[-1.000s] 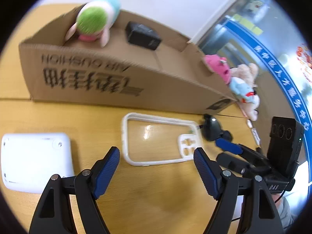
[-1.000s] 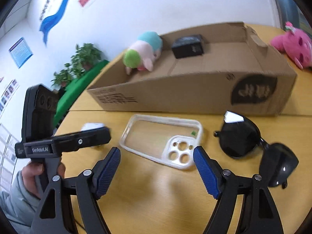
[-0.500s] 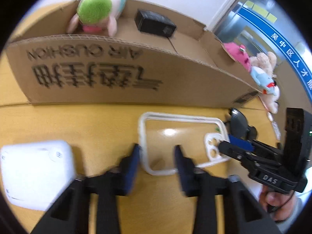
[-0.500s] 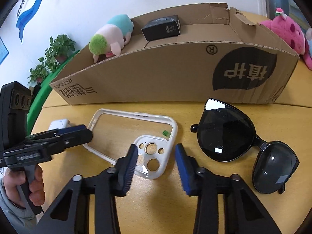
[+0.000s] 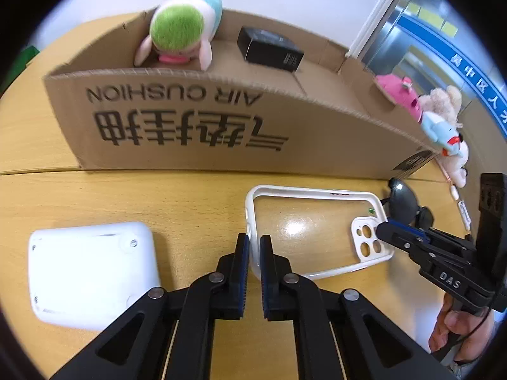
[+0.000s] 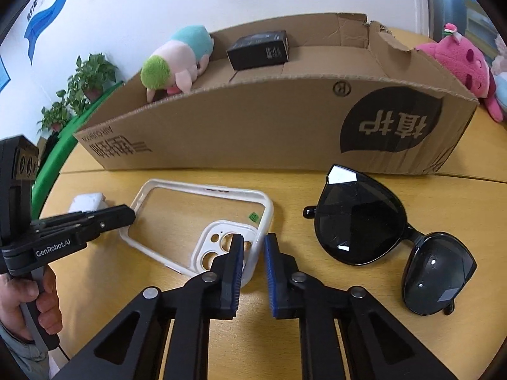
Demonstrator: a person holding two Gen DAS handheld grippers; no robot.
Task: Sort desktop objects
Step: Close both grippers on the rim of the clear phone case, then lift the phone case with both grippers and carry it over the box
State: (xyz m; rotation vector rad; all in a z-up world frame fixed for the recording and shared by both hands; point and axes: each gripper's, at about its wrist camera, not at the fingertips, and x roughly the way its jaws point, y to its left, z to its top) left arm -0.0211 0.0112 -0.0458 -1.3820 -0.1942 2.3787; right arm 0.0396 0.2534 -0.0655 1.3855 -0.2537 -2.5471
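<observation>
A clear phone case with a white rim [image 5: 317,231] lies flat on the wooden table in front of the cardboard box [image 5: 196,120]; it also shows in the right wrist view [image 6: 196,218]. My left gripper [image 5: 252,247] is shut on the case's plain short end. My right gripper [image 6: 253,250] is shut on the rim at the camera-cutout end. Black sunglasses [image 6: 374,224] lie to the right of the case. A white device [image 5: 88,272] lies to its left.
The box [image 6: 253,120] holds a green-headed plush toy [image 5: 180,28] and a small black box [image 5: 269,50]. Pink and other plush toys [image 5: 424,110] lie beyond the box's right end. Potted plants [image 6: 85,82] stand behind the table.
Both grippers were wide open a second ago. They moved forward and closed, each onto one end of the phone case.
</observation>
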